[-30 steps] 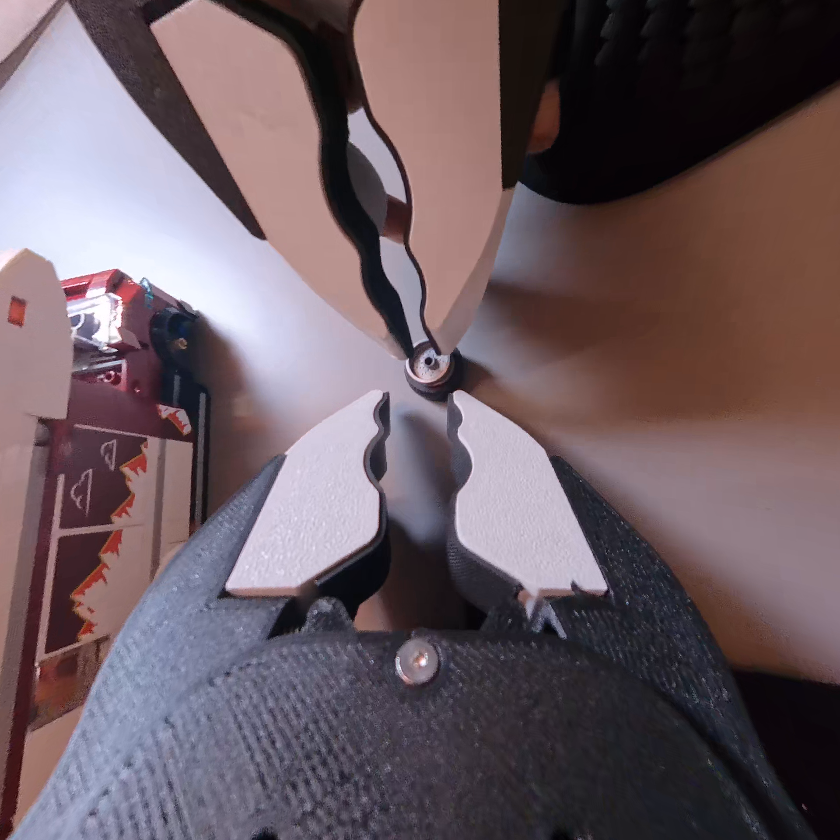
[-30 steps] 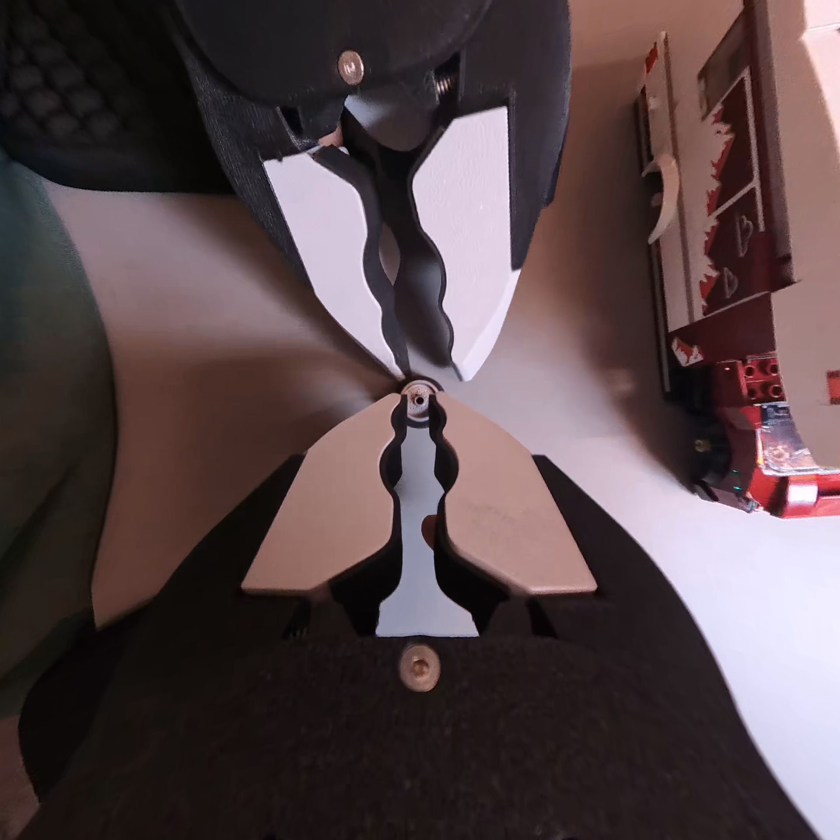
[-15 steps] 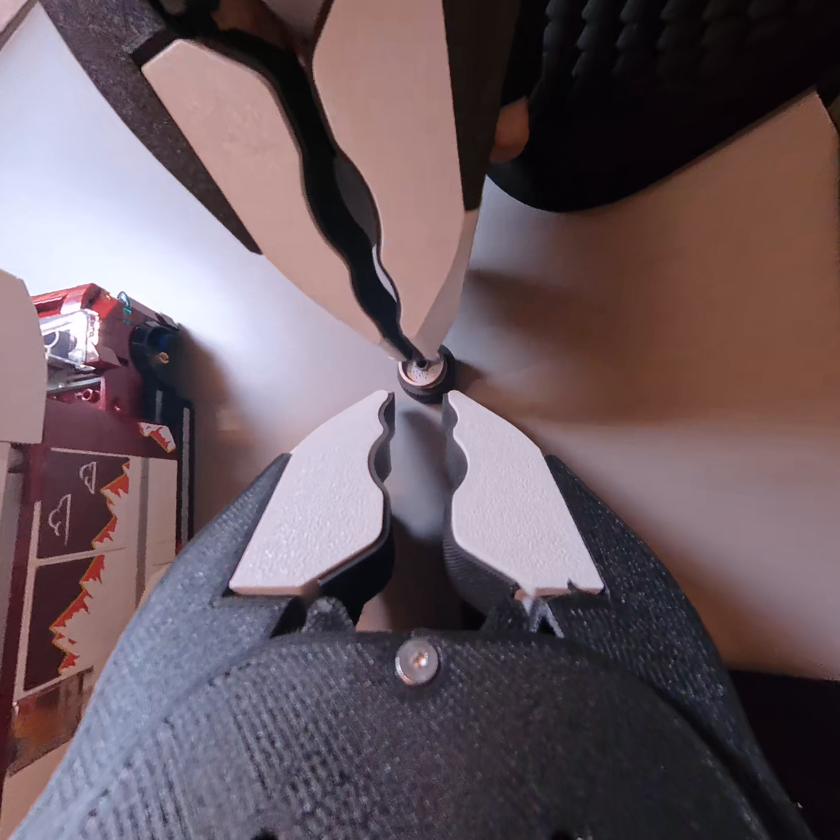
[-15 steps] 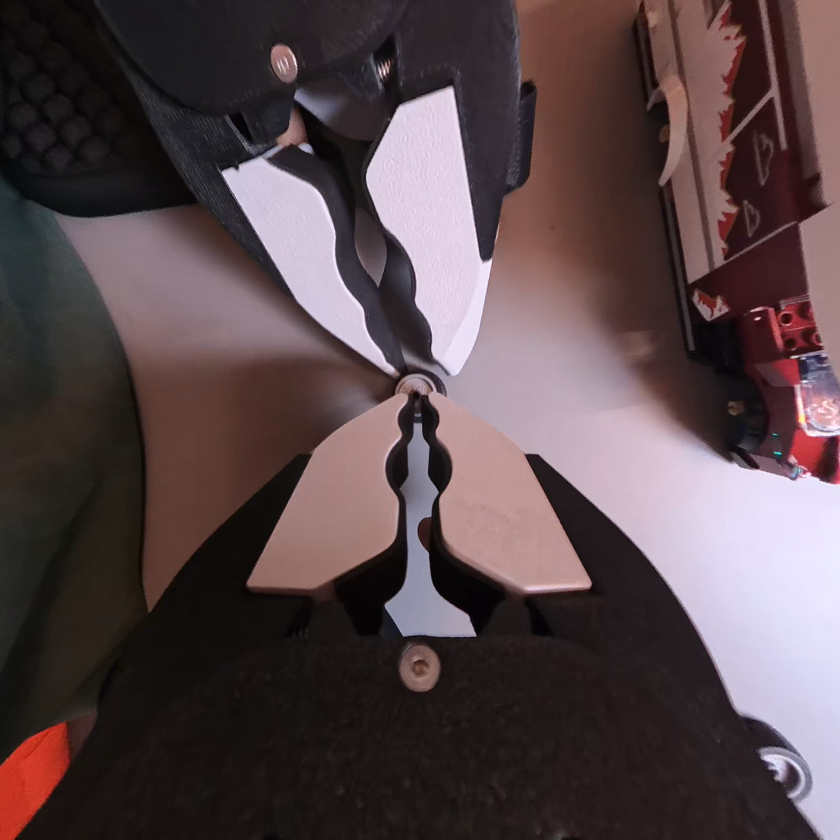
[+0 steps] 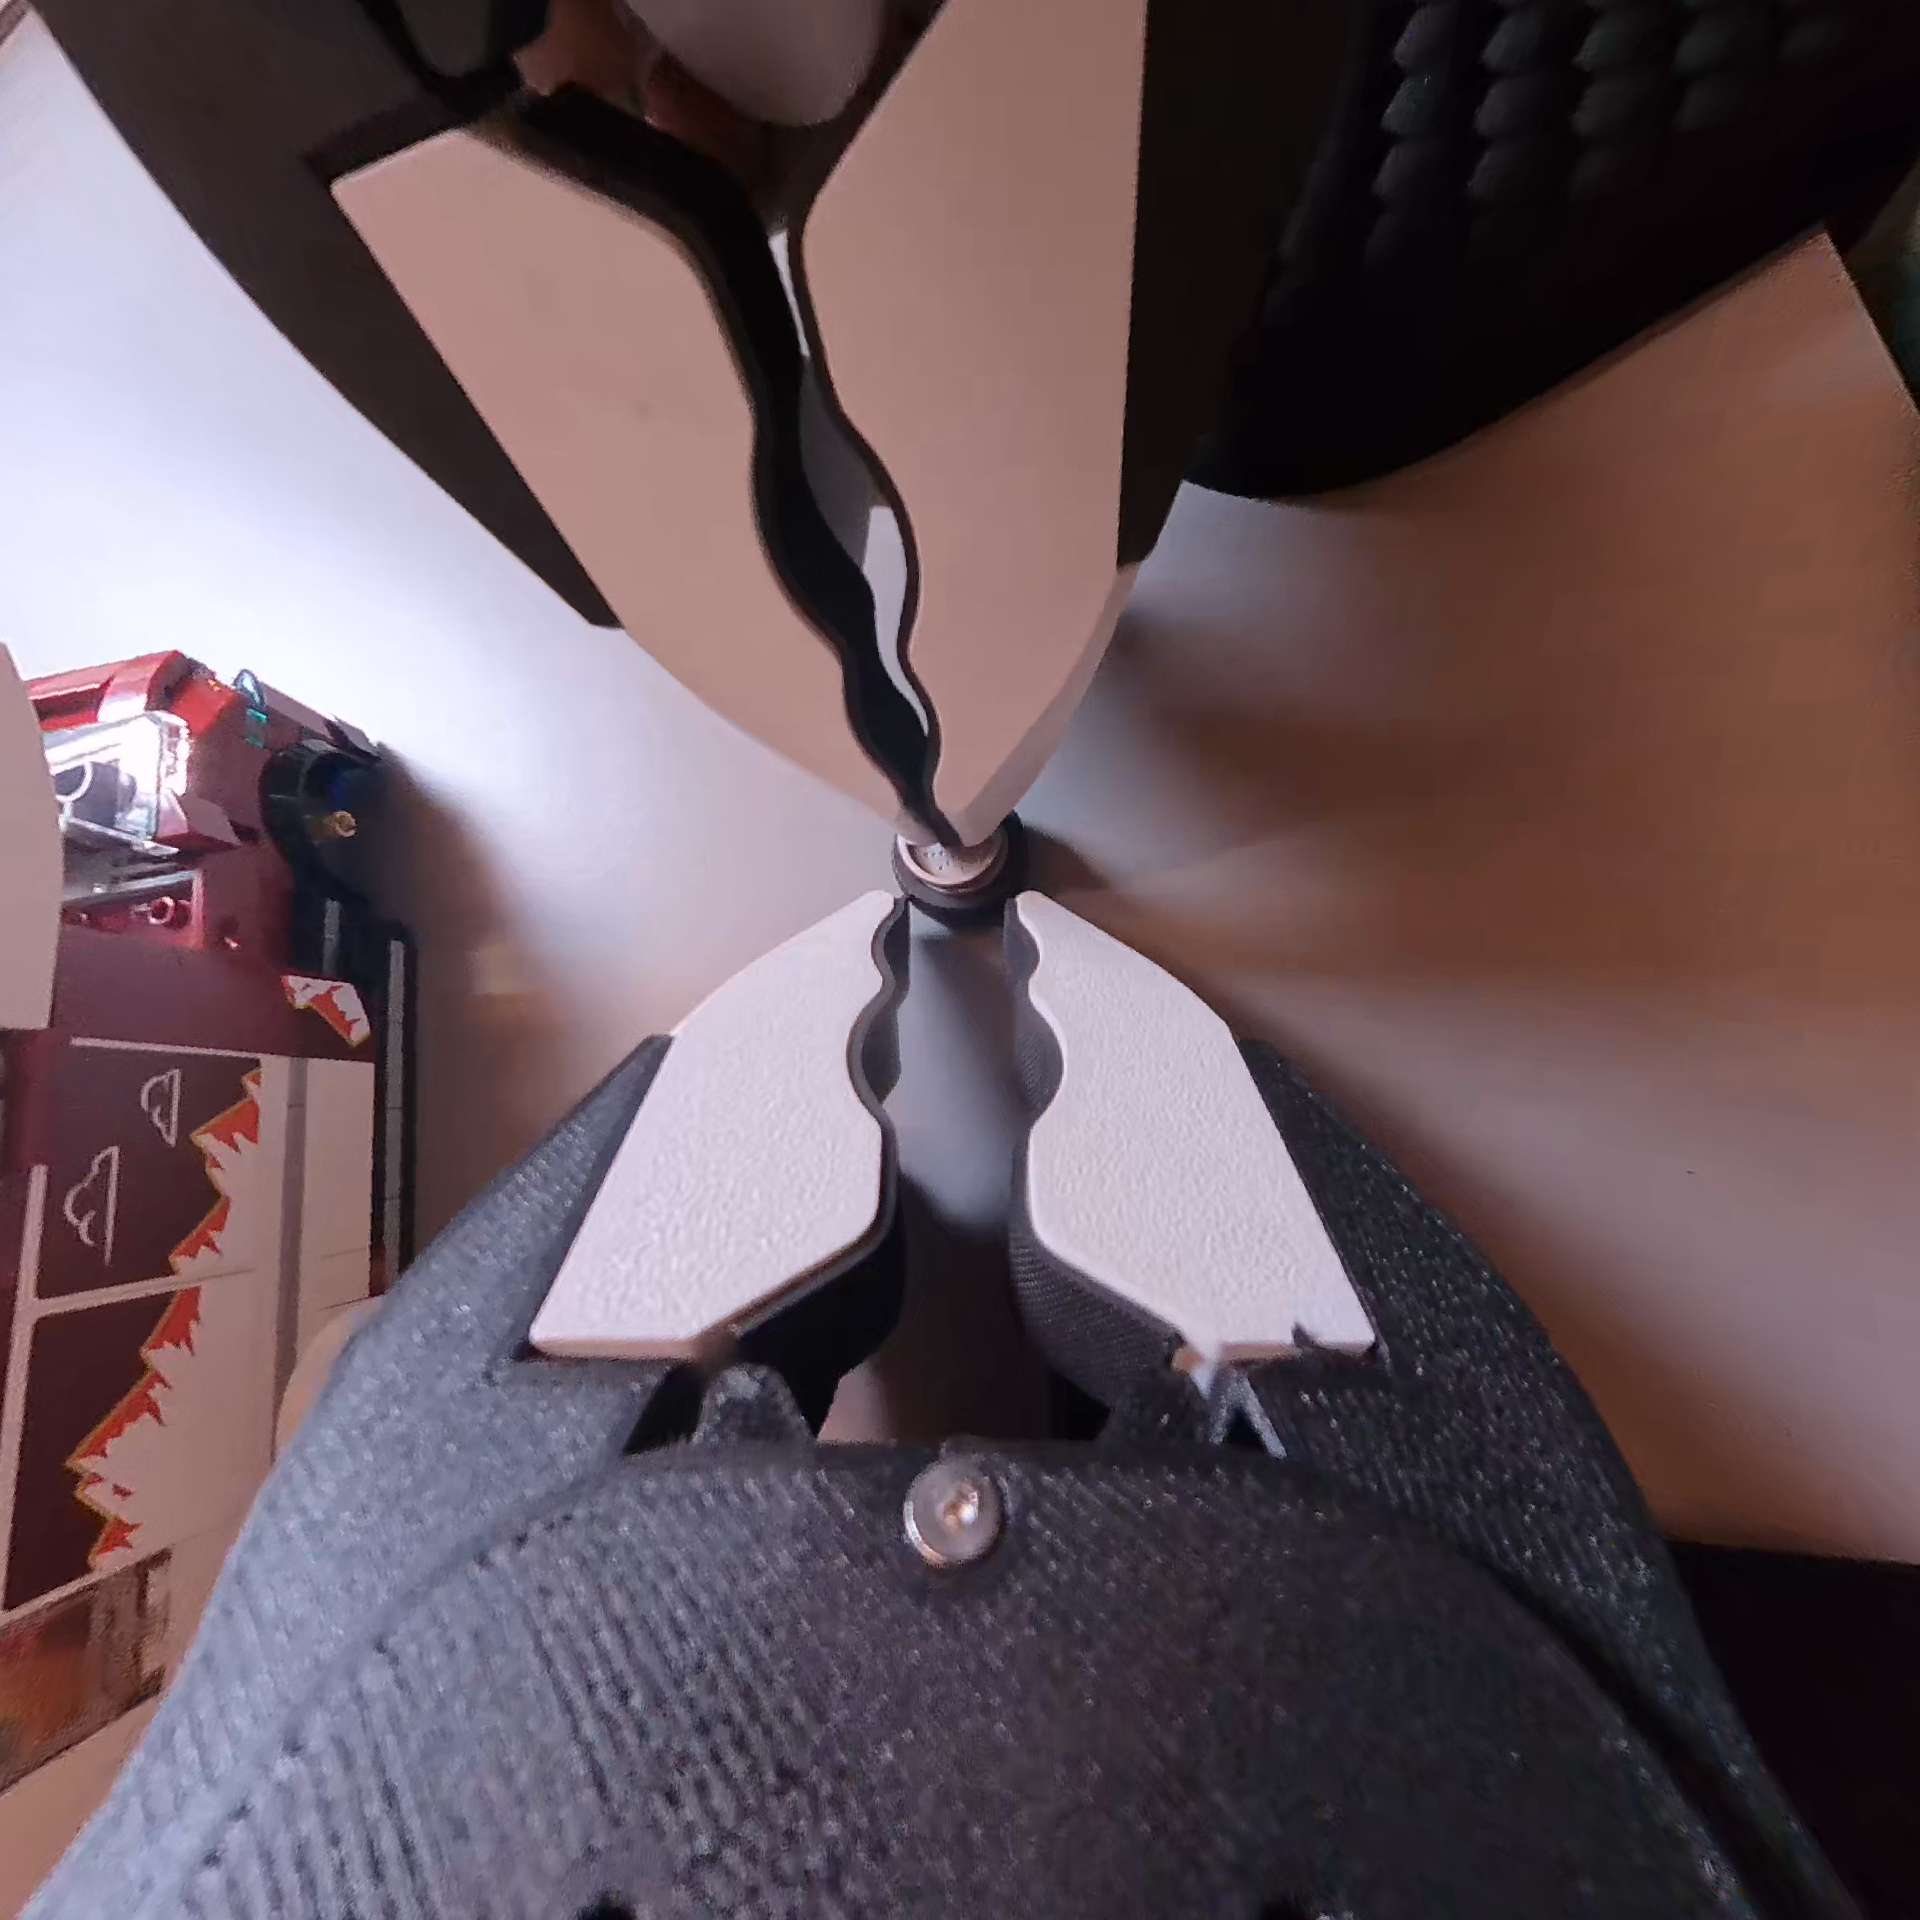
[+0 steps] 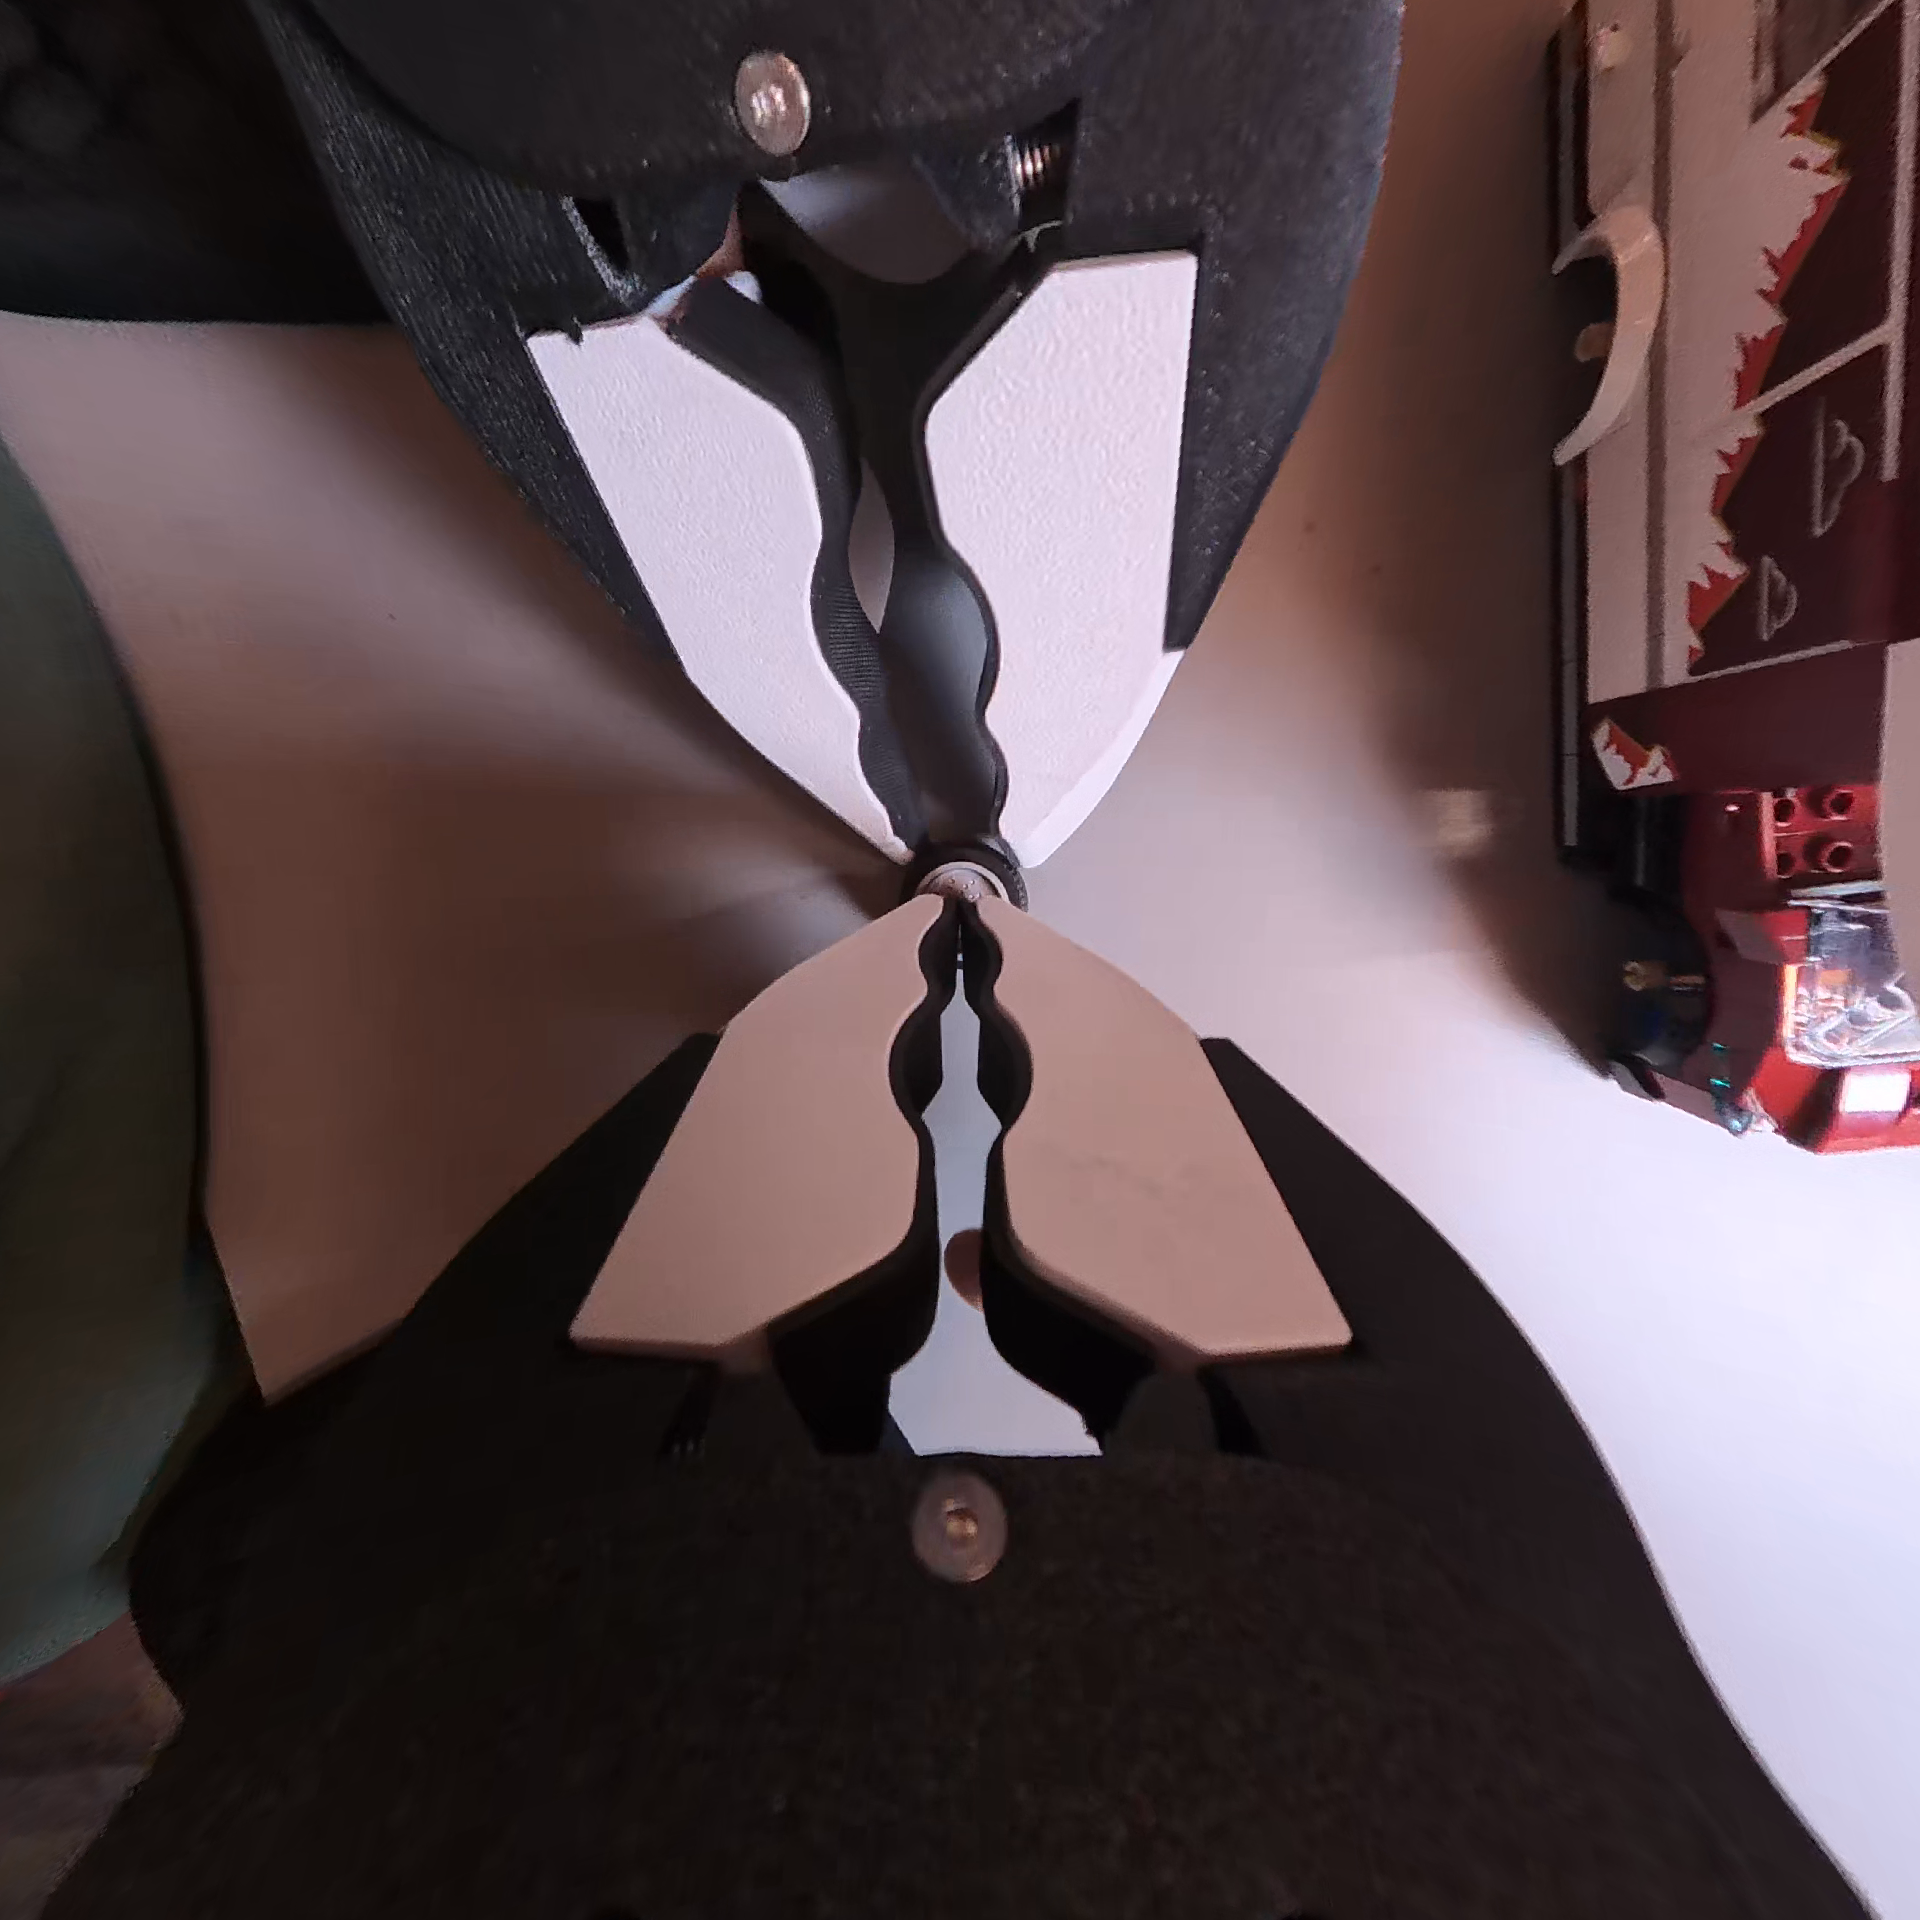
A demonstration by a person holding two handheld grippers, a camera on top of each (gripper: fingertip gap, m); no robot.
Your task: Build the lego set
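1. White bench (image 5: 312, 520), sunlit on one side and in brown shadow on the other.
2. Red brick-built toy vehicle (image 5: 156, 935) at the bench's edge; only the right wrist view shows its white curved horn (image 6: 1621, 332).
3. Left claw (image 5: 954, 914) – narrowly open, its tips touching either side of the tyre.
4. Right claw (image 6: 954, 920) – almost shut, its tips on the hub.
5. Small wheel (image 5: 951, 868) lies on the bench between the two claws.

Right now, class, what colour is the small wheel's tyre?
Black, around a silver hub; the wheel shows best in the left wrist view.

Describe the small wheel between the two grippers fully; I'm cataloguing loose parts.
The small wheel has a black rubbery tyre around a pale metallic hub with tiny dots on its face. It lies hub-up on the pale table. The left gripper flanks the tyre; pressing is unclear. The right gripper, nearly closed, meets the hub.
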